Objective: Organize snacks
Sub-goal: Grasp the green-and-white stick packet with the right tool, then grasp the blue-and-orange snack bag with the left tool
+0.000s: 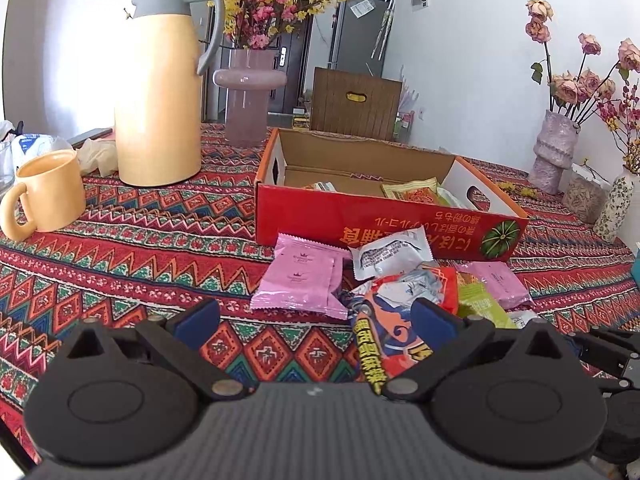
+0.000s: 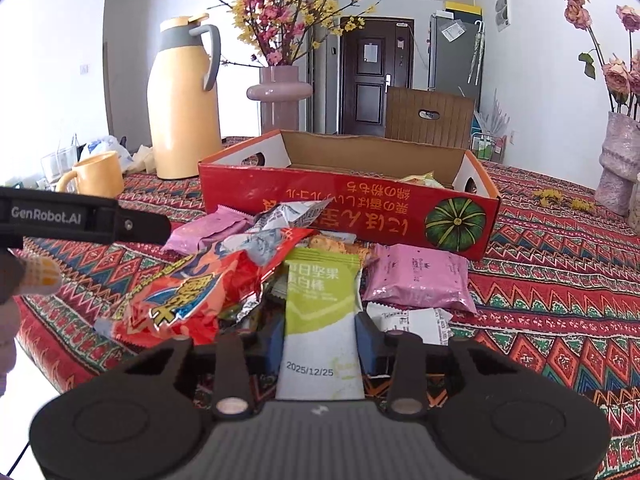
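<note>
Two grippers over a snack pile on the patterned tablecloth (image 1: 132,248), just in front of the red cardboard box (image 2: 360,208).

Right gripper (image 2: 320,336): fingers narrow, pads pressing both sides of the green-and-white snack bar packet (image 2: 322,304). Left gripper (image 1: 316,322): fingers wide, nothing held, above the cloth beside the orange snack bag (image 1: 384,332). Pink packets (image 1: 304,280) and a white packet (image 1: 390,256) lie touching the box front; more packets inside the box.
</note>
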The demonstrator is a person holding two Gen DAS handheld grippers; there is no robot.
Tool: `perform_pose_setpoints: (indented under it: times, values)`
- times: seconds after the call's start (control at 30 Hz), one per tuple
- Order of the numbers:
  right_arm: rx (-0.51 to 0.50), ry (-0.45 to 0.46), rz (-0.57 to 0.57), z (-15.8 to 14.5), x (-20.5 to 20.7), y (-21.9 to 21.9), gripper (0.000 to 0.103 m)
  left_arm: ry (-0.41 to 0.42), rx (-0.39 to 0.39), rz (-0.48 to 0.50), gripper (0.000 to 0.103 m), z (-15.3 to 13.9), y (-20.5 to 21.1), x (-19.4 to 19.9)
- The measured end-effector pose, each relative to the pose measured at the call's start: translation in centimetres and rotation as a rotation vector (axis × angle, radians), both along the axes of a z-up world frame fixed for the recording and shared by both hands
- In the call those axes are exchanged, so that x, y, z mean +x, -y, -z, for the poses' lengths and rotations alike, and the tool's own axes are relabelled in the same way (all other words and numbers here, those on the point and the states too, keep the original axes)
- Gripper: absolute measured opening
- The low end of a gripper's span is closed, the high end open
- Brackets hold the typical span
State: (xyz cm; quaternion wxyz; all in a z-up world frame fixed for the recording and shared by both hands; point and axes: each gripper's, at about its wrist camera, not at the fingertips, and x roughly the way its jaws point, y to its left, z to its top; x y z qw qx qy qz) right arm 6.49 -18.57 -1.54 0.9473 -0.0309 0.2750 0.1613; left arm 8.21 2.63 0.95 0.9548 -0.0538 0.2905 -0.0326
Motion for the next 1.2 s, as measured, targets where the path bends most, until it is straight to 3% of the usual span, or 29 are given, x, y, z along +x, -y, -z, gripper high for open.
perform_pose_setpoints:
  times: [0.4,0.57,0.93,1.03,1.1,1.2]
  values:
    - [0.062,0.065,0.058,-1.4,-0.5,2.8,0.036,-0.08,-0.01,0.052,0.103,-0.1,2.4,1.8]
    - [0.078,0.075,0.097,-1.6,-0.3,4.4,0.036,-0.167,0.01,0.088,0.103,0.9,4.1,2.9]
    - [0.099,0.078,0.126,-1.3,-0.1,5.8,0.036,-0.254,0.024,0.068,0.103,2.3,5.1,4.2]
    - [0.103,0.078,0.126,-1.3,-0.1,6.0,0.036,-0.269,0.005,0.077,0.097,2.3,5.2,4.4]
    - [0.105,0.077,0.128,-1.3,-0.2,6.1,0.036,-0.281,-0.008,0.083,0.085,2.4,5.2,4.5]
    - [0.107,0.076,0.13,-1.3,-0.2,6.1,0.036,-0.29,-0.023,0.092,0.077,2.5,5.3,4.7]
